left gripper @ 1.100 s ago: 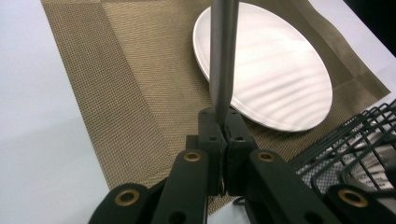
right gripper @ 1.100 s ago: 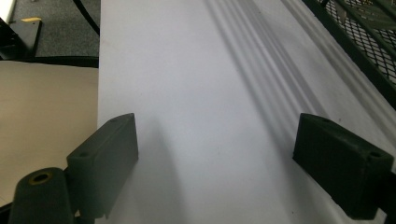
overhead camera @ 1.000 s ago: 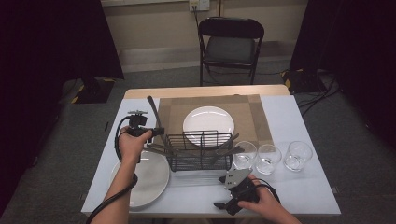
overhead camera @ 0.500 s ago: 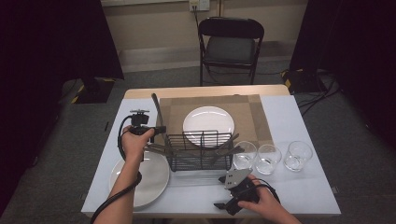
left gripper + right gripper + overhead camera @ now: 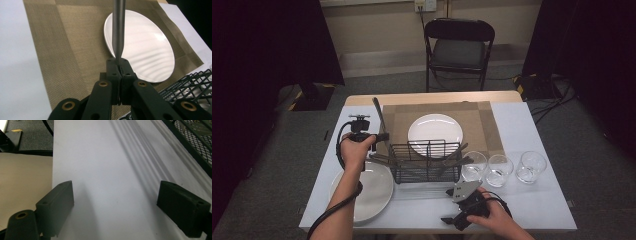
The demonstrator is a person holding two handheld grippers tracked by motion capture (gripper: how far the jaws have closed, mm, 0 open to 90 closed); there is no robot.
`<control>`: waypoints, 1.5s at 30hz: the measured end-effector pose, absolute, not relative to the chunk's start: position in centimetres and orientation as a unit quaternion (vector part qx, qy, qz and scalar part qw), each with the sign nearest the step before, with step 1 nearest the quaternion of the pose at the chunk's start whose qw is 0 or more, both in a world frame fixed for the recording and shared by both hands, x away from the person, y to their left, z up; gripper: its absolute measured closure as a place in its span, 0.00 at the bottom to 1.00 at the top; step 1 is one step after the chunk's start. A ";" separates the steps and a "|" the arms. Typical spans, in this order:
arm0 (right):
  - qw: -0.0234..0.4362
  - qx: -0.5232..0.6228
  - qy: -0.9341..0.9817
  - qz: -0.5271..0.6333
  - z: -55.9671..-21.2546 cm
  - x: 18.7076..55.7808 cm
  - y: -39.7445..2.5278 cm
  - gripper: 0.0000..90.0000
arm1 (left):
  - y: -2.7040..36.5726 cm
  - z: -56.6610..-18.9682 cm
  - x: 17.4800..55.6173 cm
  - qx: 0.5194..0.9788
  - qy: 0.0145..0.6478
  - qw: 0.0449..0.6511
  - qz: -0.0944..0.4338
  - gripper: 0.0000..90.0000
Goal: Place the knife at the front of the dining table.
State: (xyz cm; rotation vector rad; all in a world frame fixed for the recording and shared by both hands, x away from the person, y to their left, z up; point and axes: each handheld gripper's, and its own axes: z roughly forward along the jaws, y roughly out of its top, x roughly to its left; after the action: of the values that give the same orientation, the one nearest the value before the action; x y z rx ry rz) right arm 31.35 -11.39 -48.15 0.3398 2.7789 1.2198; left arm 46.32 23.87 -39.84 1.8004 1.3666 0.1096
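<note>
High view, left gripper (image 5: 381,136): raised left of the wire rack (image 5: 426,161), clamping a grey utensil (image 5: 378,114) that points up and away over the placemat (image 5: 477,125).
High view, right gripper (image 5: 462,216): resting on the near table (image 5: 542,200) edge.
Left gripper view: jaws pinched tight on the utensil (image 5: 118,27); white plate (image 5: 147,50) just behind.
Right gripper view: jaws spread wide, holding nothing; rack (image 5: 197,142) at far right.
</note>
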 end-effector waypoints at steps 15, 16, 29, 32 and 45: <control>0.044 0.111 0.909 0.399 -48.2 31.4 -11.4 0.14 | 23.9 -40.9 47.3 0.718 0.558 0.413 0.045 0.99; 0.044 0.111 0.909 0.399 -48.2 31.4 -11.4 0.14 | 23.9 -40.9 47.3 0.716 0.560 0.415 0.041 0.99; 0.044 0.111 0.909 0.399 -48.2 31.4 -11.4 0.14 | 23.3 -41.5 47.8 0.722 0.550 0.415 0.061 0.98; 0.044 0.111 0.909 0.399 -48.2 31.4 -11.4 0.14 | 23.1 -41.6 47.9 0.722 0.550 0.416 0.060 0.98; 0.044 0.111 0.909 0.399 -48.2 31.4 -11.4 0.14 | 23.0 -41.8 48.0 0.723 0.549 0.416 0.061 0.98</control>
State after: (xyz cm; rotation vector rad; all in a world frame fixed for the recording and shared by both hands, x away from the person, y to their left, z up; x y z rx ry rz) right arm 31.36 -11.40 -48.15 0.3400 2.7791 1.2205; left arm 48.04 23.05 -41.85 1.8141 1.3773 0.1529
